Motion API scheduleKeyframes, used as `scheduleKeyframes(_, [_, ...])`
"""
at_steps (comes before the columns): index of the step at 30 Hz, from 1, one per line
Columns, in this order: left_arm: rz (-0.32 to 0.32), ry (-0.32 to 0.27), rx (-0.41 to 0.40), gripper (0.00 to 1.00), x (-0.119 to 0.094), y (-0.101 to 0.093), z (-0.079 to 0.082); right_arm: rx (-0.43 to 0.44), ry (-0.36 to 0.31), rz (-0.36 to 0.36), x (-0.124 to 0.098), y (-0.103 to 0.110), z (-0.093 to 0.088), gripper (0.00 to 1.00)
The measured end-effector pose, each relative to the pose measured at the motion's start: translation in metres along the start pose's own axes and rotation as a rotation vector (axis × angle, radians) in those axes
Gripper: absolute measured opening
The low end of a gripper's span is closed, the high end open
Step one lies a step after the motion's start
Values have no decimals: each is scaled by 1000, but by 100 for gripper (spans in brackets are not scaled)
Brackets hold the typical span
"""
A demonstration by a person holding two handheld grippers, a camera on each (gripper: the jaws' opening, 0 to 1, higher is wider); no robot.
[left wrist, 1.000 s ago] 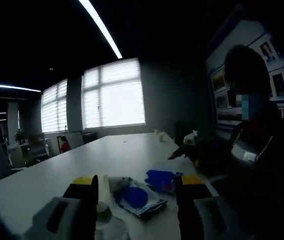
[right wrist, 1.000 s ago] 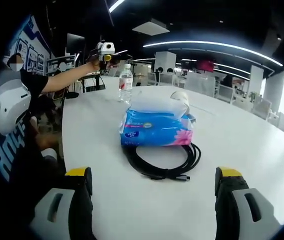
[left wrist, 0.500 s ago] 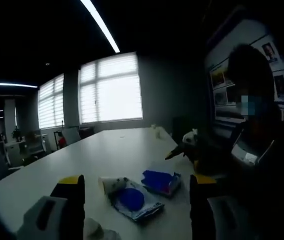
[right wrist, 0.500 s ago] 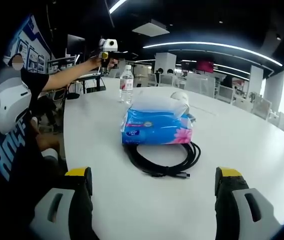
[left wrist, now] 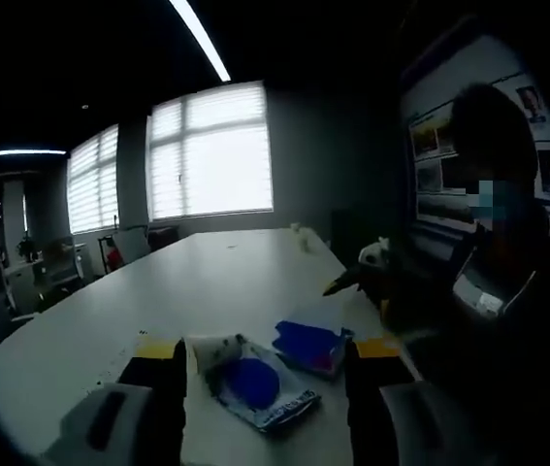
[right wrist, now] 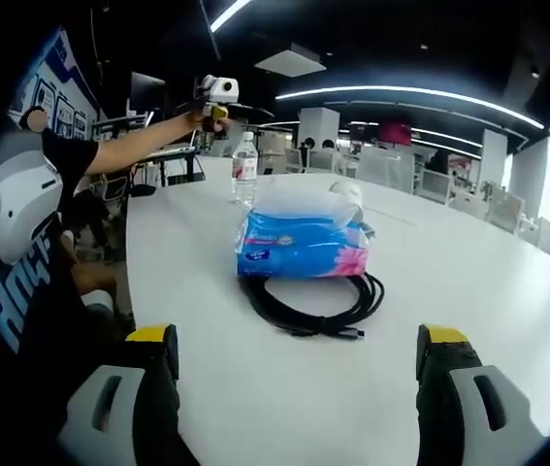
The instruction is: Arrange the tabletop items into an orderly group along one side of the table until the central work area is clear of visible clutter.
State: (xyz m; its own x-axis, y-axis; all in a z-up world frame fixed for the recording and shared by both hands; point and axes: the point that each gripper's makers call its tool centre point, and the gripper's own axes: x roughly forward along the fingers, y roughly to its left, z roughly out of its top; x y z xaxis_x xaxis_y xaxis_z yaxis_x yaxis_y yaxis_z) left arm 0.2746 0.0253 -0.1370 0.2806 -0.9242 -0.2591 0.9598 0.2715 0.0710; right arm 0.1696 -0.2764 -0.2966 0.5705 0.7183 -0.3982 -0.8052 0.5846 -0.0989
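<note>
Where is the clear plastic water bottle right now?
In the right gripper view, the clear plastic water bottle stands upright on the white table, beyond the blue tissue pack and coiled black cable.

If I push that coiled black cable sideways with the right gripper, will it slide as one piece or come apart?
Probably floppy: the black cable lies in loose loops with no tie visible, so a push may spread them. Its plug end lies free in front and could trail. It lies against the blue tissue pack, which looks soft and light and may shift too.
</note>
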Motion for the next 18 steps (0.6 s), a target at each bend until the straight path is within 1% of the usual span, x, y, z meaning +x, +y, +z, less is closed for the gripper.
scheduleKeyframes(3, [3, 28, -18, 63, 8, 4, -3, -9, -5, 9, 0, 2, 2, 100])
scheduleKeyframes(5, [10, 31, -25, 63, 12, 7, -3, -12, -7, 13, 0, 3, 3, 100])
scheduleKeyframes(7, [24, 56, -44, 62, 17, 12, -5, -15, -12, 21, 1, 5, 4, 100])
scheduleKeyframes(8, [26, 66, -46, 61, 20, 12, -7, -17, -13, 23, 1, 5, 4, 100])
scheduleKeyframes(13, [43, 103, -62, 63, 33, 15, -10, -21, -15, 34, 3, 7, 3, 100])
scheduleKeyframes(14, [59, 117, -66, 63, 35, 18, -12, -21, -16, 35, 4, 7, 3, 100])
scheduleKeyframes(16, [73, 126, -59, 64, 40, 21, -12, -24, -15, 41, 5, 8, 4, 100])
scheduleKeyframes(18, [99, 136, -70, 64, 44, 27, -12, -26, -18, 46, 5, 9, 5, 100])
